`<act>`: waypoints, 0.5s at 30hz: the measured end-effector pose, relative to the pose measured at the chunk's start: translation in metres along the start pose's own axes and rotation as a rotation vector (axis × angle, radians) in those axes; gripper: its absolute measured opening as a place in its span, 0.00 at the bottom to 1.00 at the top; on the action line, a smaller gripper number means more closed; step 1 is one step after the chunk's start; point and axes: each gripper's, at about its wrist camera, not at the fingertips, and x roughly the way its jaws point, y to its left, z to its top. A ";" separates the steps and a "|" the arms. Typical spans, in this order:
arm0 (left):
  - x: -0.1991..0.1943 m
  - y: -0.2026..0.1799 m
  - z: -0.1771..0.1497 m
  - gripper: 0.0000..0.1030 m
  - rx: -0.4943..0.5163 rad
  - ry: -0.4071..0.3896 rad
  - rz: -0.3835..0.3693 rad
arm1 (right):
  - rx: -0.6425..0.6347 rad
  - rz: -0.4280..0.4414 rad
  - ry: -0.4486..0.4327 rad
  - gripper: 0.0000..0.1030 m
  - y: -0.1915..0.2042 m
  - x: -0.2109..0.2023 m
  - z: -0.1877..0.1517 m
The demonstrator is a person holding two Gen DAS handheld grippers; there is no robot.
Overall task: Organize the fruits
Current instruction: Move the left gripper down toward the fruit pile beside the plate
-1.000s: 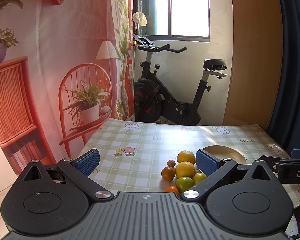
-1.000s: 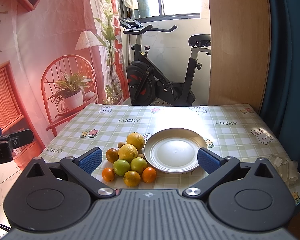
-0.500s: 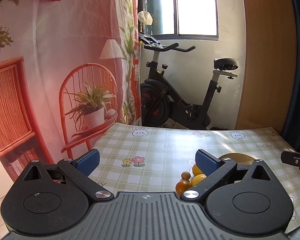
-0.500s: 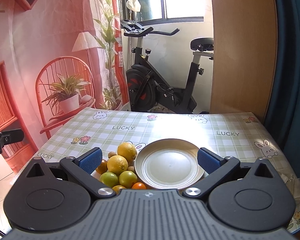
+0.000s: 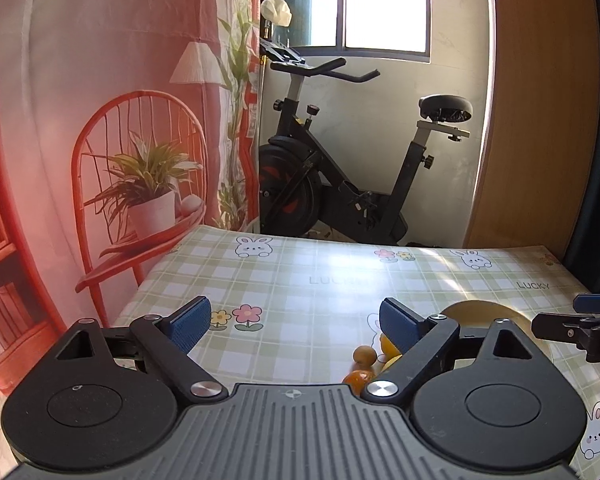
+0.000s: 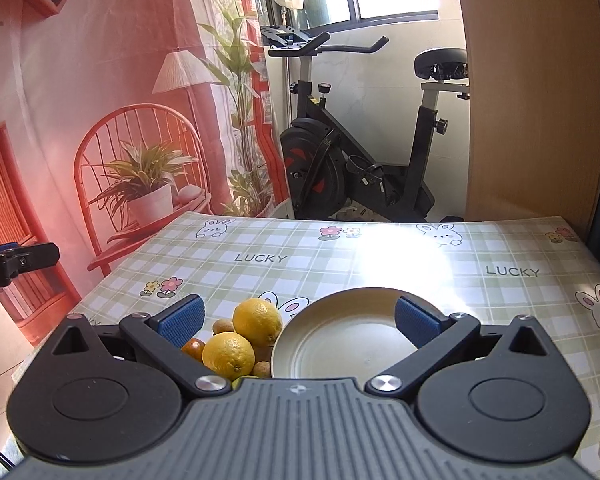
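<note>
Visibly two lemons [image 6: 257, 322], one plate [image 6: 340, 344], fruit pile partly hidden

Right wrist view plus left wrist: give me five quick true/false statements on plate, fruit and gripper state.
1. The round cream plate holds no fruit. True.
2. The right gripper is shut on a lemon. False: its jaws stand wide open, gripping nothing.
3. The two yellow lemons lie on the green checked tablecloth, left of the plate. True.
4. The left gripper holds the small brown fruit. False: it is open and empty; that fruit sits on the cloth.
5. The black exercise bike stands on the table. False: it stands on the floor beyond the table's far edge.
</note>
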 end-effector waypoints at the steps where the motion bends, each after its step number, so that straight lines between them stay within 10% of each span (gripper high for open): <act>1: 0.006 0.002 -0.002 0.86 -0.013 0.027 -0.006 | -0.010 0.011 0.018 1.00 0.001 0.005 -0.001; 15: 0.039 0.001 -0.025 0.83 -0.006 0.177 -0.019 | -0.040 0.049 0.142 0.93 0.017 0.036 -0.033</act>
